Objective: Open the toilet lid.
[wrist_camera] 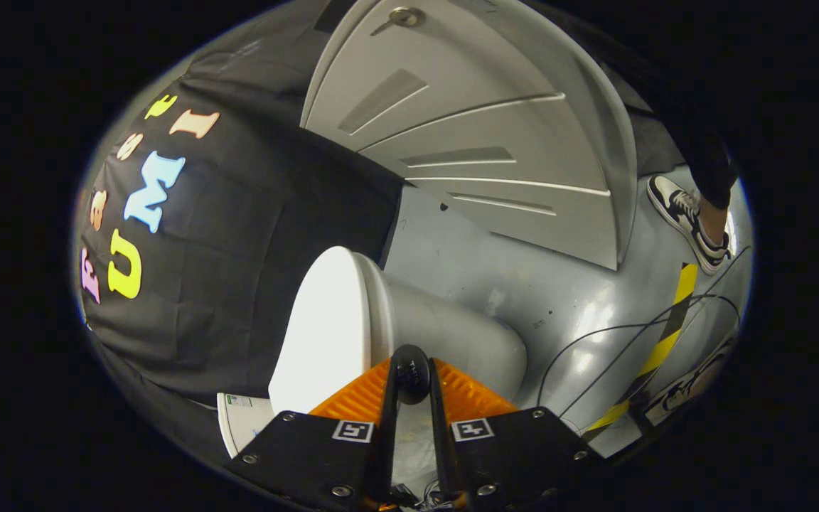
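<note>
The white toilet lid [320, 327] lies flat against the seat, with the grey-white bowl [459, 341] behind it; the whole view is rolled sideways. A small black handle [410, 373] sits at the lid's rim, right between my fingers. My gripper [410, 384] is nearly closed, both fingers pressing on that handle from either side. The ribbed pads [356, 398] flank it. The part of the lid's edge behind the handle is hidden.
A grey panelled door [480, 142] stands beyond the toilet. A person's shoe [687, 220] rests on the shiny grey floor [559, 284], near yellow-black tape [665, 334] and thin cables [594, 338]. A white labelled object [246, 419] lies by the toilet.
</note>
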Motion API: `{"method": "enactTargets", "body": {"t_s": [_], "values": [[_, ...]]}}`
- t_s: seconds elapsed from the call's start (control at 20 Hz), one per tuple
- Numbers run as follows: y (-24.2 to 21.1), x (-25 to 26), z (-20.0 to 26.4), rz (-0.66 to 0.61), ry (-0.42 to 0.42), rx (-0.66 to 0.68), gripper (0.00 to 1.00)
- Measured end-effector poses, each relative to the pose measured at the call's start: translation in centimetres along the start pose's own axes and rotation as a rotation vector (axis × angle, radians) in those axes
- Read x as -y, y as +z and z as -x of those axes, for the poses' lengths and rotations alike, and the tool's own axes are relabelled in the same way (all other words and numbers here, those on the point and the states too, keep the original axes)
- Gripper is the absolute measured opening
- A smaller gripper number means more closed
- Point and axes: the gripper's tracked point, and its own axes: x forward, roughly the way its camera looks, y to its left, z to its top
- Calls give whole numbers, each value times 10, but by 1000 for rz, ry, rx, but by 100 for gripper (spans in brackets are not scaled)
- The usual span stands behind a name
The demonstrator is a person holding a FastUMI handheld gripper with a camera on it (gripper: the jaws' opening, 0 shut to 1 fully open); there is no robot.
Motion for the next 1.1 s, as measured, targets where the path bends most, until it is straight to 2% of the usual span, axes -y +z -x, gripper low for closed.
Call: {"method": "enactTargets", "body": {"t_s": [0.3,0.45,0.75,1.1], "values": [[6,-7,7,36,15,36,12],[6,-11,9,85,-1,56,0],[10,-28,23,230,-12,86,0],[17,-63,49,298,31,110,0]]}}
